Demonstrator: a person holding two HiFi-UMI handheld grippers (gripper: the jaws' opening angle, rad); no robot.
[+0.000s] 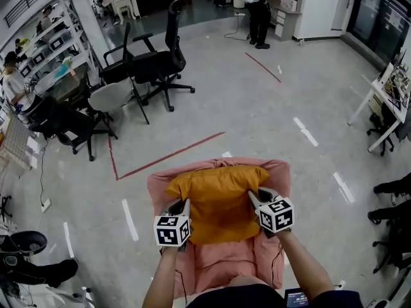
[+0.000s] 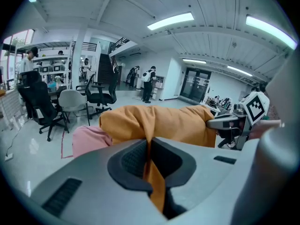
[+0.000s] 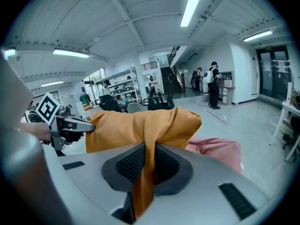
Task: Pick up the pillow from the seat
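Orange pillow (image 1: 218,197) over pink seat (image 1: 221,268), L gripper (image 1: 181,207), R gripper (image 1: 255,197) fingers (image 3: 129,165) pinching it, grey office floor (image 1: 270,120)

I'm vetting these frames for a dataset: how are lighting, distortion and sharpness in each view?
Head view: even light, edges bowed by the wide lens, the orange pillow sharp. Left gripper view: heavy fisheye with dark corners, ceiling lights blown white. Right gripper view: same fisheye, a strip light glaring, the pillow's fabric crisp.
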